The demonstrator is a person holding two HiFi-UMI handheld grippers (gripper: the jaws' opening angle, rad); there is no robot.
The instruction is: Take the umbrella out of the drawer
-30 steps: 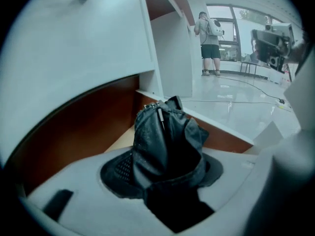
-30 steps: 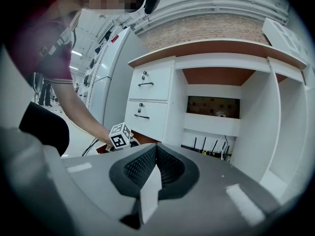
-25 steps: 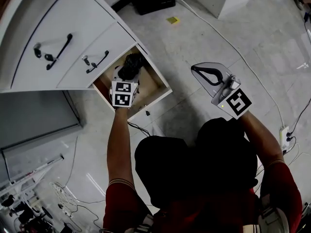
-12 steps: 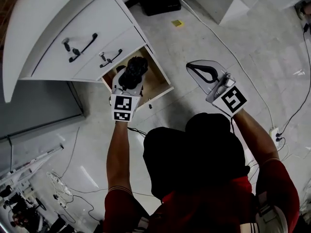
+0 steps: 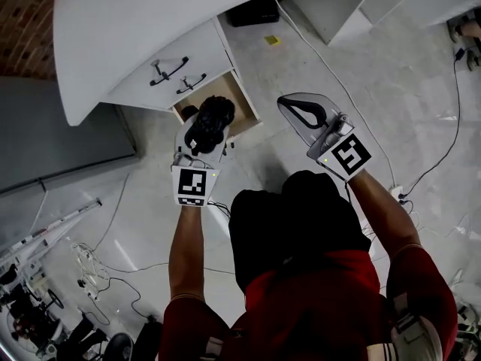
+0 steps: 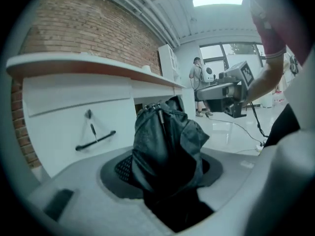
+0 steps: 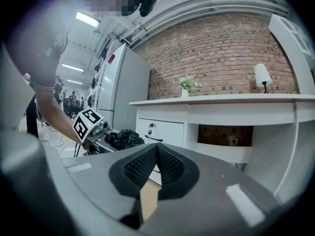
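A pale grey polished floor (image 5: 301,74) is filling most of the head view, with white cables (image 5: 340,81) running over it and a white cabinet (image 5: 135,28) standing at the upper left against a brick wall (image 7: 216,58). The cabinet is showing 2 closed fronts with black handles (image 5: 169,71), and beside them 1 drawer (image 5: 239,104) is standing pulled open, its brown wooden inside partly visible. The left gripper (image 5: 204,130) is holding the umbrella (image 5: 210,122), a folded black one with bunched fabric. Its jaws are standing at a middle width and are pressing on the fabric from both sides. In the left gripper view the umbrella (image 6: 167,141) is rising up from between the dark pads and is covering most of them. The umbrella is outside the drawer. From the head view it is overlapping the near corner of the opening, and in the right gripper view it (image 7: 123,139) is hanging in the air in front of the cabinet fronts. The right gripper (image 5: 301,113) is hovering well apart to the right, over bare floor. Its ribbed pads (image 7: 147,166) are meeting at the tips with nothing between them. On top of the cabinet a small white lamp (image 7: 262,76) and a little vase with flowers (image 7: 186,85) are standing. Each gripper is carrying a marker cube (image 5: 191,186) close to the person's hand, and the person is wearing red sleeves.
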